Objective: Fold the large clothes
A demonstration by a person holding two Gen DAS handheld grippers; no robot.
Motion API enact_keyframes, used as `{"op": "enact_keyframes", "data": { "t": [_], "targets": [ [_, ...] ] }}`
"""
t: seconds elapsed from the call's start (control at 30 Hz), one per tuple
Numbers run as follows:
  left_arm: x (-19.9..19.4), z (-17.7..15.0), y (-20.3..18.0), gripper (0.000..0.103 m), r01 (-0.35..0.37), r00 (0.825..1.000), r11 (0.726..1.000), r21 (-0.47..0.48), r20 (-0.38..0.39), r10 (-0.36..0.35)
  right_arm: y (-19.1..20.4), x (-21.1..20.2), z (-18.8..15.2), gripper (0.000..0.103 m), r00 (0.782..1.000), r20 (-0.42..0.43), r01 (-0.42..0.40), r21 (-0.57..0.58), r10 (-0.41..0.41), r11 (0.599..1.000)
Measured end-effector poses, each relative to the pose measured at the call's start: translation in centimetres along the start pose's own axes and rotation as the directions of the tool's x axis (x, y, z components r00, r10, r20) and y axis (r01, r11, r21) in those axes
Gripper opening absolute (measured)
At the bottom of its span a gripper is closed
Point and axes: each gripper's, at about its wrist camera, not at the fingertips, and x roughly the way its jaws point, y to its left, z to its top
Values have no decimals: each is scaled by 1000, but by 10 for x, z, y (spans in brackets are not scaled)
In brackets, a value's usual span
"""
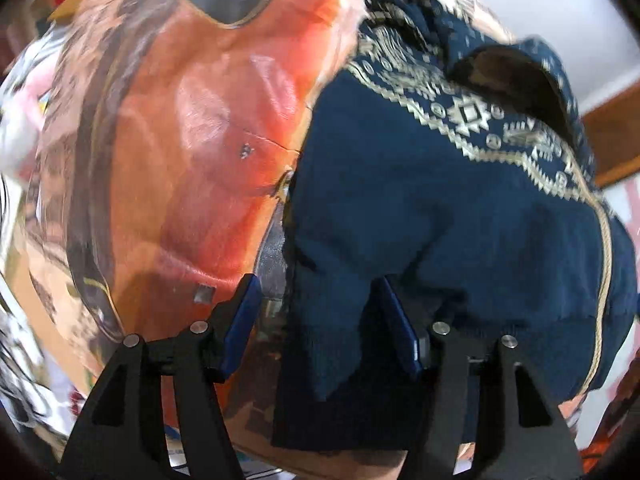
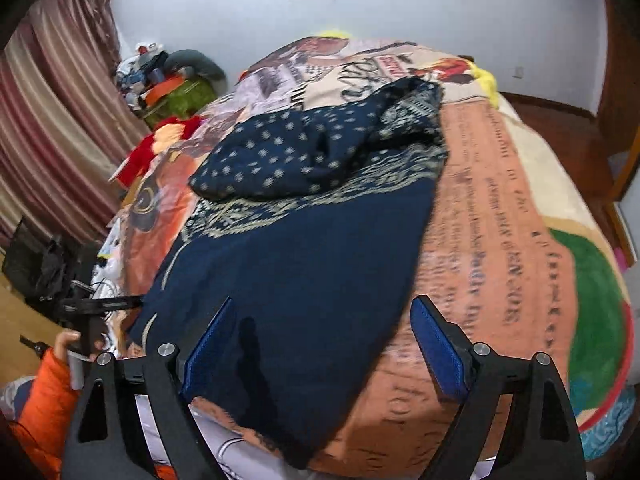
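A navy knitted sweater (image 2: 304, 248) with cream patterned bands lies spread on the bed, its plain lower part towards me and a dotted sleeve folded across the upper part. My right gripper (image 2: 324, 302) hangs open and wide over the near hem, its blue pads (image 2: 436, 344) clear of the cloth. In the left wrist view the sweater (image 1: 440, 208) fills the right half. My left gripper (image 1: 316, 284) is open, with a hanging corner of the hem between its fingers. That cloth drapes against the right pad (image 1: 400, 332) and stands apart from the left one.
A printed orange and beige blanket (image 2: 500, 240) covers the bed. A hand in an orange sleeve (image 2: 44, 396) holds the other gripper tool at the bed's left edge. Striped curtains (image 2: 60, 120) and a pile of clutter (image 2: 168, 80) stand at the left, and a white wall lies behind.
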Motion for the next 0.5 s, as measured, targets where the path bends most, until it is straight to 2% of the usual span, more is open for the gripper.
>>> {"op": "enact_keyframes", "data": {
  "t": [0.07, 0.17, 0.2, 0.23, 0.27, 0.33, 0.4, 0.5],
  "targets": [
    [0, -5, -3, 61, 15, 1000, 1000, -2, 10, -15, 4, 2, -1, 80, 1000, 9, 12, -13, -12, 1000],
    [0, -8, -9, 59, 49, 999, 999, 3, 3, -49, 6, 4, -3, 64, 1000, 24, 19, 2, -19, 1000],
    [0, -7, -11, 51, 58, 998, 998, 9, -2, -58, 7, 4, -3, 60, 999, 32, 23, 1, -23, 1000],
    [0, -7, -16, 44, 59, 998, 998, 22, -8, -59, 6, 4, -3, 50, 999, 37, 25, 4, -25, 1000],
    [-2, -4, -21, 41, 53, 999, 998, 34, -10, -53, 6, 5, -3, 44, 999, 38, 23, 9, -24, 1000],
    [-3, -1, -27, 18, 38, 999, 997, 65, -13, -37, 3, 6, -1, 25, 999, 35, -6, 21, 6, 1000],
    [-6, 5, -35, 11, 5, 1000, 995, 103, 0, -5, 5, 7, 2, 19, 999, 32, -24, 10, 24, 1000],
    [-21, 13, -47, 9, 14, 999, 989, 148, 48, -22, 6, 8, 11, 11, 998, 32, -46, -14, 46, 999]
  ]
}}
